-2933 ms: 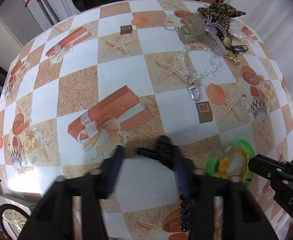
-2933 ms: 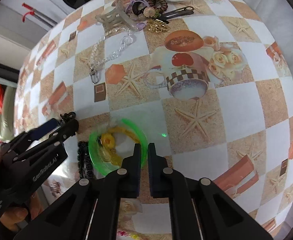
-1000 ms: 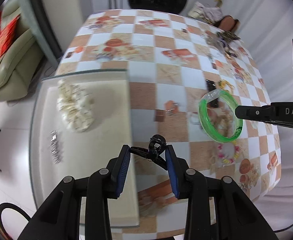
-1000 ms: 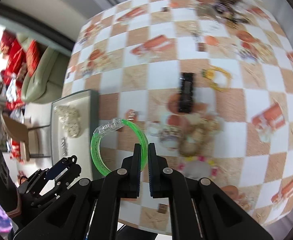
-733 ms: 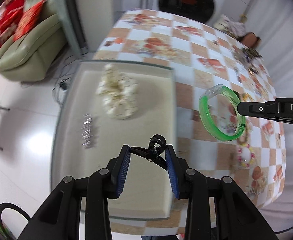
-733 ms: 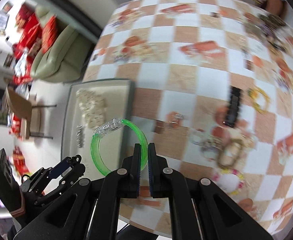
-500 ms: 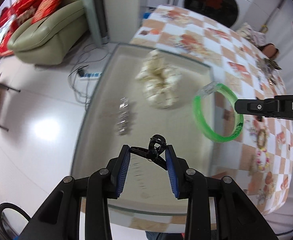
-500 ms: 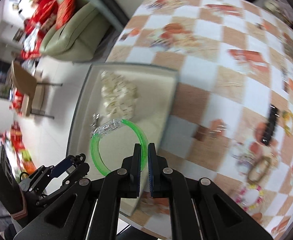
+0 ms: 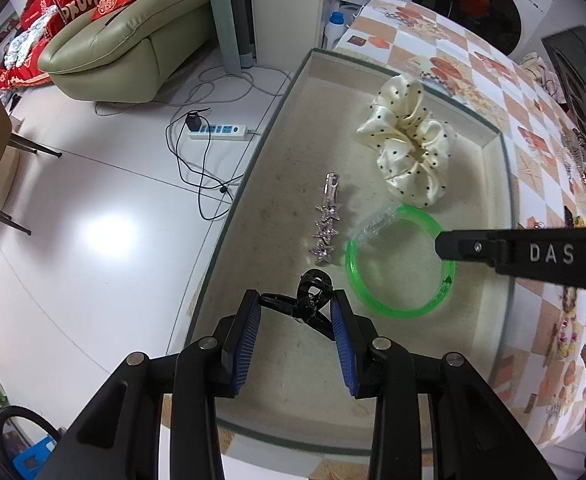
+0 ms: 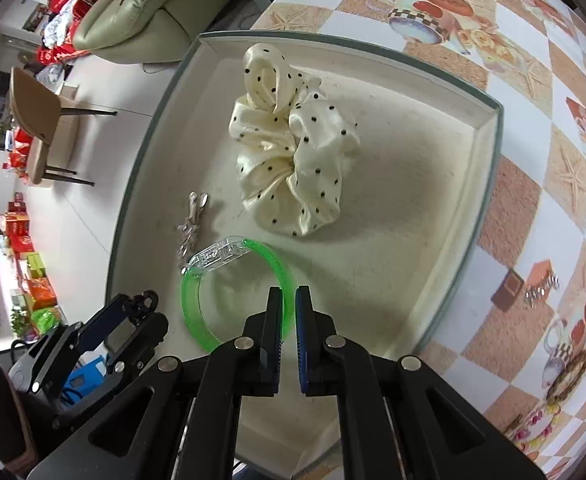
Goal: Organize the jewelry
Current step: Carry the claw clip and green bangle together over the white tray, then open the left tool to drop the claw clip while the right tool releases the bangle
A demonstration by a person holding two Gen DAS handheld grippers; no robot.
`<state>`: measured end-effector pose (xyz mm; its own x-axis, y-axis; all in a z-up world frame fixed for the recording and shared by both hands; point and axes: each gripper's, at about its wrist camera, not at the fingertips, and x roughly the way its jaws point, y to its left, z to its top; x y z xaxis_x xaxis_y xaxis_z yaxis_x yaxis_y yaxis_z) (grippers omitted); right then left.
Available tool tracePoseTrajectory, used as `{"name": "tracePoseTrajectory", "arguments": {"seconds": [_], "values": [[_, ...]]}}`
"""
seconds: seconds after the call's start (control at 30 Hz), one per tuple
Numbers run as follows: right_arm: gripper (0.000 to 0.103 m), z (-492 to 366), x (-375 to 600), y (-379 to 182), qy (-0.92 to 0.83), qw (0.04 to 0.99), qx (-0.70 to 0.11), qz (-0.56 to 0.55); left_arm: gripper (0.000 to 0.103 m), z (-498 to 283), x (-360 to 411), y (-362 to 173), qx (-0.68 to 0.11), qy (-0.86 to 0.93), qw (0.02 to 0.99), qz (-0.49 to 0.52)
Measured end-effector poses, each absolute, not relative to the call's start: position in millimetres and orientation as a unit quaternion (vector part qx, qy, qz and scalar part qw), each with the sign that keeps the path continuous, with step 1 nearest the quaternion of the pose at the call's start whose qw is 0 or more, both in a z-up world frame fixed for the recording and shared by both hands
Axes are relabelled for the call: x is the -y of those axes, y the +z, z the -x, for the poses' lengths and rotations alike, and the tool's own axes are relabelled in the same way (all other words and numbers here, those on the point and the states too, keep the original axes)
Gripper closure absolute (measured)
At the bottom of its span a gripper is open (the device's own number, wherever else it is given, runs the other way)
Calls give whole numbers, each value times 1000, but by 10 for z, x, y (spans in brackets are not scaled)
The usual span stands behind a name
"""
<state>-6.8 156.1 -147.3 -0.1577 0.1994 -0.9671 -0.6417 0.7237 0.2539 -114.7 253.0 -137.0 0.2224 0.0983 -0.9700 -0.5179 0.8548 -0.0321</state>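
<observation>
Jewelry hangs over the tray (image 10: pixel 487 184), likely for setting down; right gripper (image 10: pixel 288 312) pinches a green bangle (image 10: pixel 197 312); left gripper (image 9: pixel 295 314) clamps a black clip (image 9: pixel 311 300)

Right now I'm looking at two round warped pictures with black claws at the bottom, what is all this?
Those claws are hand-held grippers, one in each of a person's hands, each carrying a fisheye camera looking along its fingers. One picture is from the left gripper, which holds a black hair clip. The other is from the right gripper, shut on a green bangle. Both hang over a shallow beige tray on a checked tablecloth. In the tray lie a cream dotted scrunchie and a sparkly silver hair clip.
</observation>
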Motion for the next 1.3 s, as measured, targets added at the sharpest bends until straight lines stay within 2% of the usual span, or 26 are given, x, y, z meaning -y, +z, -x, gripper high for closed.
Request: {"name": "tracePoseTrajectory", "arguments": {"seconds": [0.47,0.5,0.53,0.57,0.67,0.77,0.83,0.97,1.13,1.17,1.23,1.3], "values": [[96,-134,-1786,-1478,329,653,-665,155,62,1053,-2518,-1605,-610,216,745,163],[96,-124,-1787,-1484,329,651,-667,153,58,1055,-2516,-1611,-611,216,744,161],[96,-129,-1784,-1488,329,650,-668,152,48,1051,-2509,-1615,-612,216,744,160],[96,-132,-1785,-1486,329,650,-668,151,44,1047,-2502,-1613,-612,217,744,158],[94,-169,-1780,-1518,329,643,-675,152,41,1045,-2463,-1603,-613,217,745,147],[79,-187,-1749,-1502,328,641,-679,145,41,1027,-2450,-1592,-616,215,745,138],[61,-197,-1705,-1417,332,645,-674,137,41,1011,-2431,-1577,-618,215,744,134],[60,-250,-1609,-1230,343,651,-668,113,41,1008,-2404,-1541,-623,213,741,131],[52,-325,-1389,-1012,342,665,-658,82,41,962,-2360,-1490,-629,208,737,133],[50,-326,-1339,-972,342,668,-656,76,39,950,-2347,-1475,-629,209,737,130],[45,-352,-1178,-889,337,677,-651,68,0,936,-2323,-1434,-627,213,739,125],[43,-336,-1072,-835,330,684,-647,65,0,923,-2283,-1362,-618,215,747,116]]}}
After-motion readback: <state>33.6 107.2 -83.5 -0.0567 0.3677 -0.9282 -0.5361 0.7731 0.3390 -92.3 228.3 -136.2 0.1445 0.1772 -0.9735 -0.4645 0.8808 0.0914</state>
